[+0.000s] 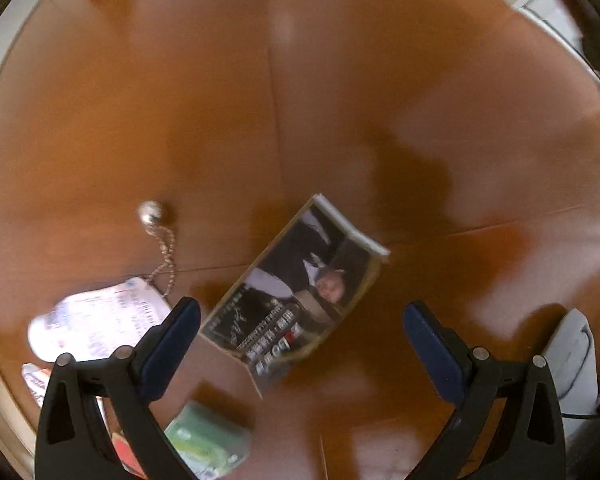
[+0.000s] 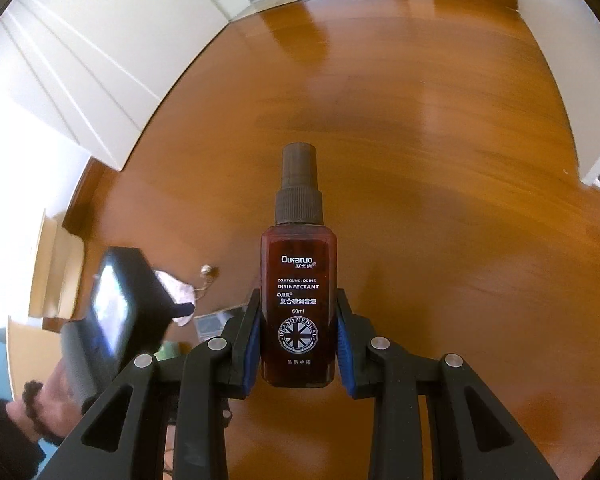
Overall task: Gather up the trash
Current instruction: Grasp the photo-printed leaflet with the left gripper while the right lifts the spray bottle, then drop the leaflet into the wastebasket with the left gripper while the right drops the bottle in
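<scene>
My left gripper [image 1: 302,316] is open above the wooden floor [image 1: 260,100], its blue pads on either side of a flattened printed box [image 1: 296,296] with a man's picture, without touching it. A white tag [image 1: 96,324] on a ball chain with a small bell [image 1: 151,213] lies to the left. A green packet [image 1: 208,436] lies near the bottom. My right gripper [image 2: 298,328] is shut on a brown disinfectant spray bottle [image 2: 299,276], held upright above the floor.
A white object with a cable [image 1: 572,364] lies at the right of the left view. In the right wrist view the person's hand and the left gripper's body [image 2: 128,312] are at lower left, with white cabinets [image 2: 80,60] and cardboard [image 2: 48,260] beyond.
</scene>
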{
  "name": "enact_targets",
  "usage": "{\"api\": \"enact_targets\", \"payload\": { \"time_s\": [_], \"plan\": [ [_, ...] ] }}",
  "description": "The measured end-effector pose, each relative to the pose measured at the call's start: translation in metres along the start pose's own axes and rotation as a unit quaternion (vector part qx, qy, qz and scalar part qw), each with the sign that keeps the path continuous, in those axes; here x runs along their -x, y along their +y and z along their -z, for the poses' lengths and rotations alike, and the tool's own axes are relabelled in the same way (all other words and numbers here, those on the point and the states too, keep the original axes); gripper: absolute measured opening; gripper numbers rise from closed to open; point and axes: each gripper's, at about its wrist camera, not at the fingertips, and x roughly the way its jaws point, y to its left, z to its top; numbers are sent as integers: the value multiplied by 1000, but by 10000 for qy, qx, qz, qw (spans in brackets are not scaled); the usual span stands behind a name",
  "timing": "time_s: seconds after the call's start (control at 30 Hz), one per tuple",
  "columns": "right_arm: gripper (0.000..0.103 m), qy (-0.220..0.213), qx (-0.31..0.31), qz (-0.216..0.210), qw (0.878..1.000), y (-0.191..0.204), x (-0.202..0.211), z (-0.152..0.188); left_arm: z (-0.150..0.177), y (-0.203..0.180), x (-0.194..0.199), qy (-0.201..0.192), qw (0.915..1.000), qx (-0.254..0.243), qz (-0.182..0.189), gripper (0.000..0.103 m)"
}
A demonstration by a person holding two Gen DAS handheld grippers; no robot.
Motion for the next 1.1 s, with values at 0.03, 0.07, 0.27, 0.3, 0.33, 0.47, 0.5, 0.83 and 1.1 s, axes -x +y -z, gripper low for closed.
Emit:
{"api": "enact_targets", "payload": {
  "time_s": [0.03,0.07,0.27,0.3,0.33,0.47,0.5,0.83,1.1],
  "plan": [
    [33,6,-53,4,10000,-2,-1,1,-2,2,1,-98,9999,13,-62,101],
    [33,8,-92,1,10000,-3,-3,3,-5,4,2,-205,9998,59,1,99],
    [33,-29,-231,-31,9997,4,-7,7,-7,22,16,-557,9974,432,167,36],
    [33,-45,-229,-43,9997,6,-6,7,-6,24,16,-569,9968,496,244,35],
    [33,-65,-209,-50,9997,8,-5,7,-3,23,15,-579,9967,503,257,34],
    [33,-139,-115,-52,9998,15,-2,5,13,23,17,-841,9936,656,378,29],
    [33,-147,-109,-46,9998,12,2,7,19,26,18,-892,9921,780,403,28],
    [33,-141,235,-7,9996,16,33,3,99,63,105,-1764,9689,1692,396,28],
    [33,-564,1178,-342,9909,122,139,2,266,126,299,-2654,9243,2656,-687,28]
  ]
}}
